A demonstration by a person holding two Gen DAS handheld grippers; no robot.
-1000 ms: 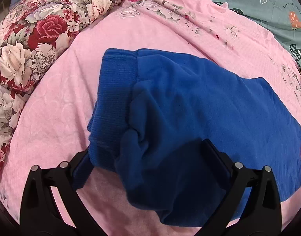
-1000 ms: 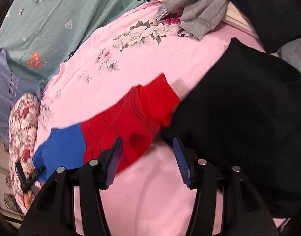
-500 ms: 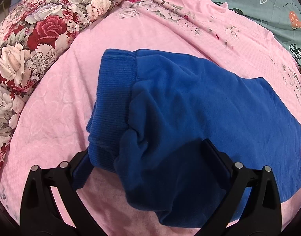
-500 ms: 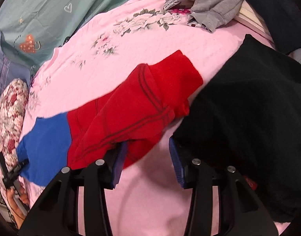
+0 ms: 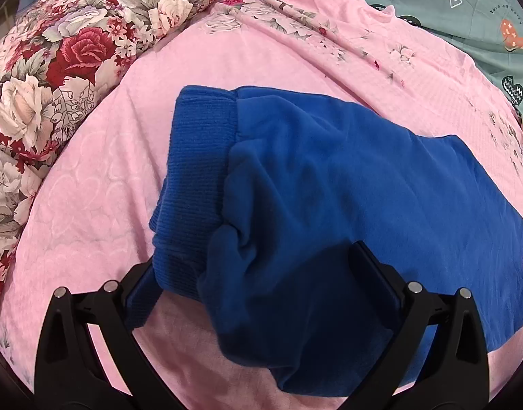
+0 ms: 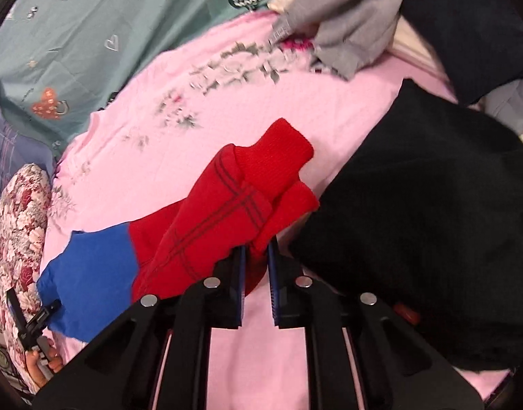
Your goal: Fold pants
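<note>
The pants are blue at the waist (image 5: pixel 329 184) and red at the legs (image 6: pixel 224 218), lying on a pink bedsheet (image 5: pixel 101 177). The ribbed blue waistband (image 5: pixel 196 177) is toward the left. My left gripper (image 5: pixel 254 273) is open, its fingers either side of a bunched blue fold at the waist end. My right gripper (image 6: pixel 254 256) is shut on the red leg cuff end (image 6: pixel 282 201), which is lifted off the sheet. The left gripper also shows far left in the right wrist view (image 6: pixel 29 314).
A floral quilt (image 5: pixel 56 51) lies left of the pants. A teal patterned sheet (image 6: pixel 90 27) is behind. A black garment (image 6: pixel 425 225) lies just right of the red cuffs. Grey and dark clothes (image 6: pixel 357 20) are piled at the back right.
My right gripper moved in onto the red cuff end and closed on it, and the cuffs have risen. The left gripper has stayed in place and open.
</note>
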